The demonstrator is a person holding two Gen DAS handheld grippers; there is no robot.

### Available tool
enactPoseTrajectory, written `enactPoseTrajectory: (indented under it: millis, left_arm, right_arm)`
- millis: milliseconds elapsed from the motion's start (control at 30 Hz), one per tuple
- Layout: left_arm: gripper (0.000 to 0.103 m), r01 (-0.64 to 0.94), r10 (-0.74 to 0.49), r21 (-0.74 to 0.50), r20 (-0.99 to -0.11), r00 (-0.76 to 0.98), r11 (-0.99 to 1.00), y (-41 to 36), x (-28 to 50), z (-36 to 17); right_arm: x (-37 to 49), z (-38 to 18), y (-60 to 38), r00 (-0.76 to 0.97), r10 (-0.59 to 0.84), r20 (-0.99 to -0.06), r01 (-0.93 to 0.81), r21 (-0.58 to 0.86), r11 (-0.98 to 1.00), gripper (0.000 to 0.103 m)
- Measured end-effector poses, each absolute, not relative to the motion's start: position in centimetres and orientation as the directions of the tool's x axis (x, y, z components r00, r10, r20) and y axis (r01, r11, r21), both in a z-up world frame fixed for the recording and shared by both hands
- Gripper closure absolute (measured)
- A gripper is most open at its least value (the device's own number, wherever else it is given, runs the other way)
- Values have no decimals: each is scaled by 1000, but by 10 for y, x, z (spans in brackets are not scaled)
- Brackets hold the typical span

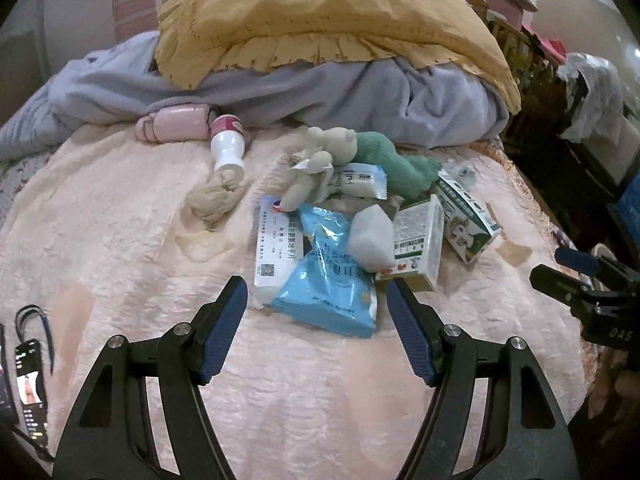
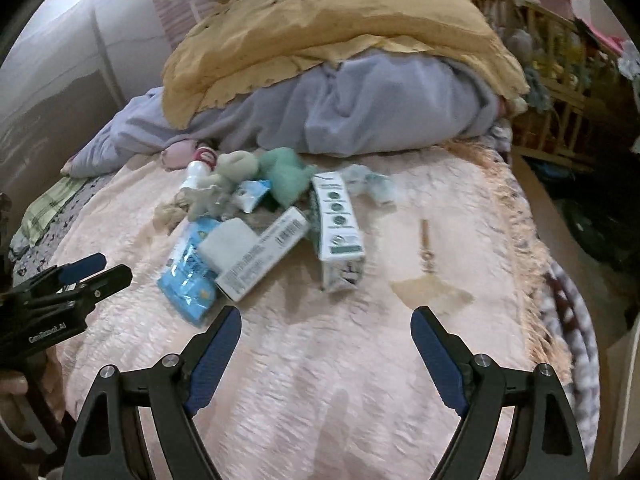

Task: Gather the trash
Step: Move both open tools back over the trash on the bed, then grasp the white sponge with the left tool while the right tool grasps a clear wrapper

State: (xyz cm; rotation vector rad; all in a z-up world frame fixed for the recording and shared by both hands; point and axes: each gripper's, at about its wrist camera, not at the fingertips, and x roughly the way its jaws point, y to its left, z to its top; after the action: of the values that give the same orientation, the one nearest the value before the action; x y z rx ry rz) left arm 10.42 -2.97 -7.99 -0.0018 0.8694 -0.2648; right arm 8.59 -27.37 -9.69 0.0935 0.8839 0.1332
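A heap of trash lies on the pink bedspread point(image 1: 120, 240): a blue snack bag point(image 1: 328, 284), a white medicine box point(image 1: 274, 256), a green-and-white carton point(image 1: 468, 216), a long white box point(image 2: 264, 258), a grey wad point(image 1: 370, 240), rolled socks point(image 1: 312, 176) and a white bottle point(image 1: 227, 144). My left gripper point(image 1: 316, 288) is open just before the blue bag, nothing between its fingers. My right gripper point(image 2: 326, 320) hangs open over bare bedspread, short of the green-and-white carton point(image 2: 338, 232). Each gripper shows at the edge of the other's view.
A yellow quilt point(image 1: 320, 16) and a lavender blanket point(image 1: 280, 88) are piled behind the heap. A pink pouch point(image 1: 176, 124) lies by the bottle. A phone with a cable point(image 1: 30, 376) sits at the left. The bed's fringed right edge point(image 2: 532, 280) drops to cluttered furniture.
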Motion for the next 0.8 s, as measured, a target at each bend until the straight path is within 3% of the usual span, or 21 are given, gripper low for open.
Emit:
enactPoseTrajectory:
  millis: [500, 600, 667, 700, 733, 767, 800]
  left_arm:
    - [32, 332, -305, -147, -814, 494, 932, -80, 180, -109]
    - [34, 352, -305, -144, -833, 462, 925, -90, 193, -118]
    - [45, 365, -303, -141, -845, 440, 920, -96, 200, -125]
    - [50, 370, -301, -138, -850, 431, 919, -98, 202, -128]
    - [61, 373, -296, -134, -858, 420, 918, -101, 204, -132]
    - [70, 373, -296, -137, -862, 411, 918, -102, 206, -135]
    - [70, 371, -301, -147, -865, 401, 917, -102, 207, -137]
  right_arm:
    - [191, -110, -315, 624, 89, -777, 0, 114, 993, 20]
    - [220, -122, -316, 602, 140, -786, -30, 153, 988, 33]
    - [235, -131, -316, 590, 139, -795, -29, 152, 988, 43]
    - [242, -136, -317, 583, 151, -798, -30, 164, 986, 56]
    - [248, -140, -318, 575, 175, -799, -36, 189, 981, 68]
    - [253, -145, -320, 567, 204, -798, -41, 220, 975, 74]
    - [254, -147, -321, 567, 222, -793, -42, 241, 970, 83]
